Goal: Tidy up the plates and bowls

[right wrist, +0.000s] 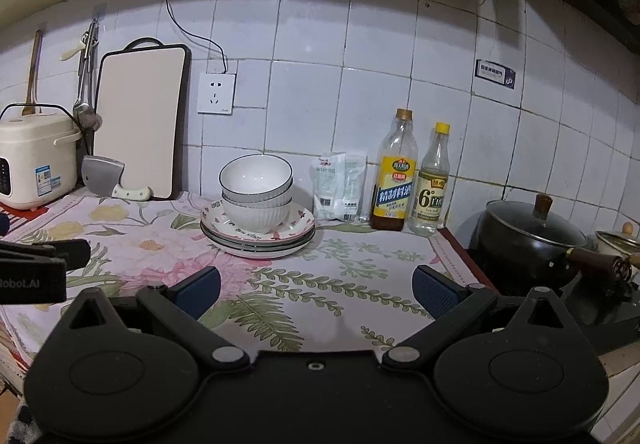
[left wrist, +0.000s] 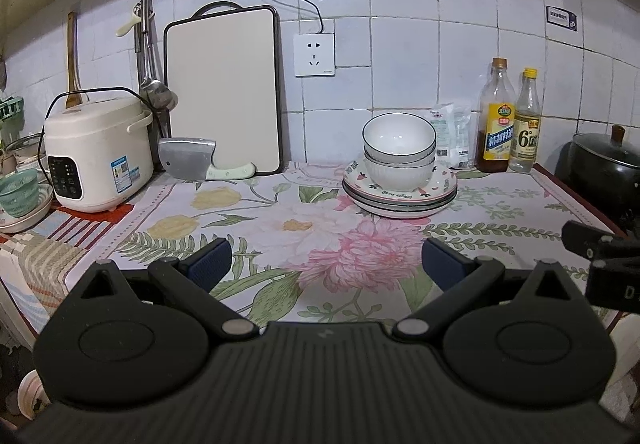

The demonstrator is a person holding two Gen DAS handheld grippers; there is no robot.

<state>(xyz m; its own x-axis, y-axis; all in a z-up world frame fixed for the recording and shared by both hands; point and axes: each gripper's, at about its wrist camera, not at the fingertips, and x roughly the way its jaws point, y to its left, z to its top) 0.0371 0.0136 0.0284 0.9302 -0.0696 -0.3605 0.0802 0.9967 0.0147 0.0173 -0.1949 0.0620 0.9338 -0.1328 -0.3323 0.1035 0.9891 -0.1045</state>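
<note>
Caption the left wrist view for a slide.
Open left gripper faces bowls stacked on plates on floral cloth.

Two nested bowls (left wrist: 399, 152) sit on a stack of plates (left wrist: 400, 192) near the counter's (left wrist: 280, 228) back edge. Two bottles (left wrist: 508, 124) stand right of them, a packet (left wrist: 452, 136) between. A rice cooker (left wrist: 96, 152) occupies the left edge, with a cutting board (left wrist: 224, 88) leaning behind a cleaver (left wrist: 200, 164).

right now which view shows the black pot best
The right wrist view: the black pot shows whole there, with its glass lid, knob and wooden handle, beside the two bottles. The left wrist view catches only part of the pot at its right edge.
</note>
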